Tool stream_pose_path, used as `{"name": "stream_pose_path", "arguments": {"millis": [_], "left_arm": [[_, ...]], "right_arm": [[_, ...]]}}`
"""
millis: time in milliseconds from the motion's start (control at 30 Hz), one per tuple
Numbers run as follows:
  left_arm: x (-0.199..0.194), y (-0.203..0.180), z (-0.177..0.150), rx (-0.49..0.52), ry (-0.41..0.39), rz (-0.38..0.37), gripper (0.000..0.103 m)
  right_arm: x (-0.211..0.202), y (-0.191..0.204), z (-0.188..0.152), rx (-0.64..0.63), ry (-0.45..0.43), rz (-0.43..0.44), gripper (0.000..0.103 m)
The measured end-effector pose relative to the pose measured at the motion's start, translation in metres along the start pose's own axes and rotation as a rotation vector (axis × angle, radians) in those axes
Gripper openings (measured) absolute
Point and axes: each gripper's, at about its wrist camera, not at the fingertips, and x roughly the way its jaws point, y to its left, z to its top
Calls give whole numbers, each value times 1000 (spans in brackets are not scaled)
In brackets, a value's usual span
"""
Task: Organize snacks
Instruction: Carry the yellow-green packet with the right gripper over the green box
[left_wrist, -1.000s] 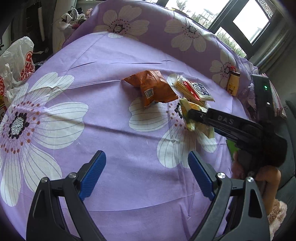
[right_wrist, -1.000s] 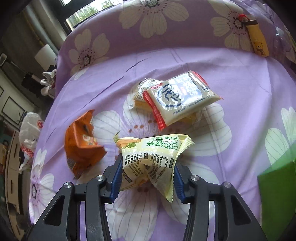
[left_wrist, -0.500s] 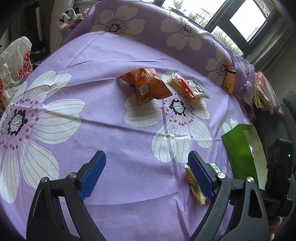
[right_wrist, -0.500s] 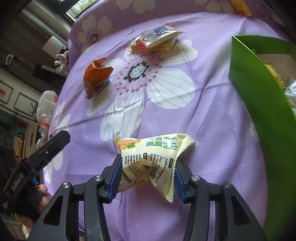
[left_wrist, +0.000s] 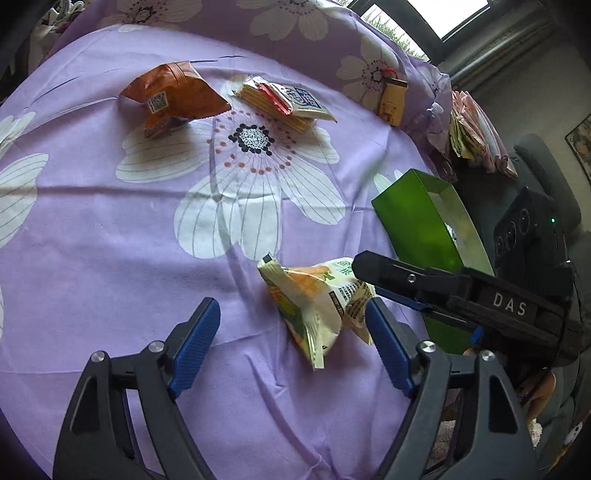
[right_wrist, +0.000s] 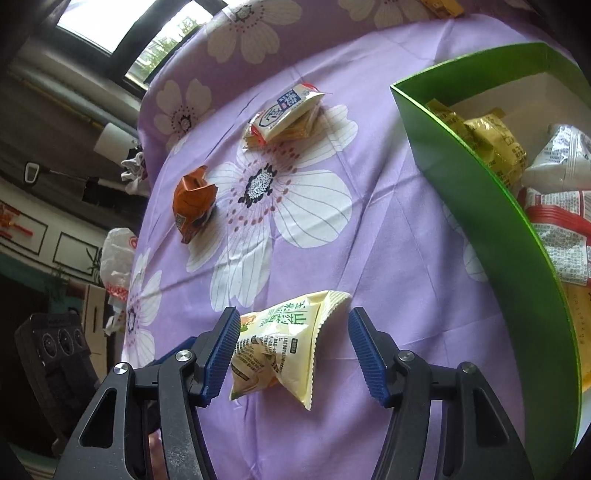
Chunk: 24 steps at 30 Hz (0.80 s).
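Observation:
A pale yellow-green snack packet (right_wrist: 280, 347) lies on the purple flowered cloth between the fingers of my right gripper (right_wrist: 295, 350), which is open around it; the left pad touches it. It also shows in the left wrist view (left_wrist: 314, 299), between my open, empty left gripper (left_wrist: 291, 343) fingers. The green box (right_wrist: 491, 206) at right holds several snack packets. An orange packet (left_wrist: 173, 96) and a stacked white-and-red packet (left_wrist: 288, 101) lie farther back on the cloth.
A small yellow bottle (left_wrist: 393, 99) stands at the back right of the cloth-covered table (left_wrist: 110, 229). Folded pink cloths (left_wrist: 476, 136) lie beyond it. A white plastic bag (right_wrist: 116, 258) sits off the table's left side.
My right gripper carried the yellow-green packet from the table's middle to beside the green box, lowered it onto the cloth and opened. The left gripper moved closer and stayed open.

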Motion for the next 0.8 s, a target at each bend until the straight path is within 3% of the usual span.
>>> {"name": "stream_pose_path", "arguments": {"millis": [167, 433, 500, 600, 800], "left_arm": [[10, 2, -2, -11, -1, 28, 73], [17, -7, -7, 78, -16, 119, 61], [19, -7, -7, 83, -20, 104, 53], [21, -8, -8, 90, -23, 66, 45], [18, -14, -9, 76, -40, 18, 41]], "right_arm": [[17, -4, -3, 13, 32, -2, 55], [23, 12, -9, -80, 19, -56, 54], [23, 11, -9, -82, 17, -57, 52], [25, 9, -8, -61, 30, -9, 40], [19, 8, -8, -46, 32, 24, 34]]}}
